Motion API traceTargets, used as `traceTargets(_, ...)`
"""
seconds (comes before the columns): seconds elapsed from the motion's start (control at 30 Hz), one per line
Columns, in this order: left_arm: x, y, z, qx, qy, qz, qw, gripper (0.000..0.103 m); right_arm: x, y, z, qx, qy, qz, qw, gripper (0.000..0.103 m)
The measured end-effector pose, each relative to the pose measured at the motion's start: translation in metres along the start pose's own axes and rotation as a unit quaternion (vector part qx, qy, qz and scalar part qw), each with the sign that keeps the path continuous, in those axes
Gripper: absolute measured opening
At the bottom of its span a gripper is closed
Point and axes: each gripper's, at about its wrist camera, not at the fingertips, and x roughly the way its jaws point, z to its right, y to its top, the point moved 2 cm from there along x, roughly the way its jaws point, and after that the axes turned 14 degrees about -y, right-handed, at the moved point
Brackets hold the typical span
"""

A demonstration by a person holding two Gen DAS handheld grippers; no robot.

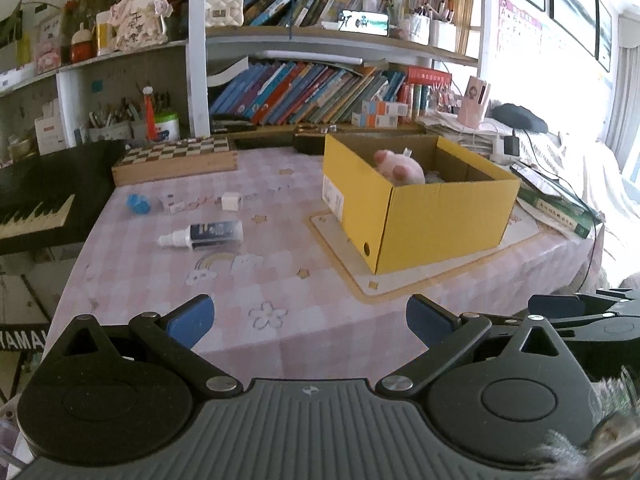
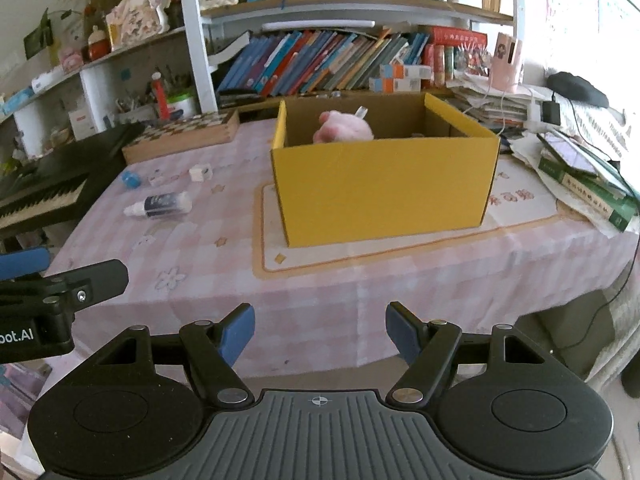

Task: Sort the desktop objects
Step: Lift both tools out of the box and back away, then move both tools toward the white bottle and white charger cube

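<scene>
Left gripper (image 1: 308, 322): nearest your lens, its blue-padded fingers (image 1: 192, 320) are spread wide with nothing between them, hovering over the near edge of the table.
Right gripper (image 2: 320, 334): you hold it the same way, fingers (image 2: 238, 334) parted and empty, just short of the table's near edge and beside the left one.
Table (image 1: 280, 280): your pink checked cloth covers it, with a cream mat (image 2: 400, 248) under the box.
Yellow box (image 2: 384, 196): it stands open-topped on the mat, right of centre from your left view.
Chessboard case (image 1: 176, 160): it lies at the far left of the table, close to the shelf.
Pink plush toy (image 1: 400, 168): you can see it inside the yellow box, against the far-left side.
Spray bottle (image 1: 202, 235): it lies on its side on the cloth, left of the box and well apart from it, nozzle pointing left.
White charger cube (image 1: 232, 201): it sits beyond the bottle.
Small white box (image 1: 173, 203): it sits between the cube and the blue piece.
Blue object (image 1: 138, 203): leftmost of that row; you cannot tell what it is.
</scene>
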Motion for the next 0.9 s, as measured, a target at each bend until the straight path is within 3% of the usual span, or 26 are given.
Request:
traceTargets(0.33, -0.018, -0.019, -0.016, -0.013, 0.007, -0.013, 0.9998, 0.103, -0.011, -0.012, -0.024, -0.018, 0.014, -0.006, 1.000, 0.074)
traceTargets(0.9, -0.041, -0.027, -0.050, -0.038, 0.042, 0.001, 0.9984, 0.103, -0.020, -0.014, -0.065, -0.056, 0.040, 0.000, 0.998, 0.074)
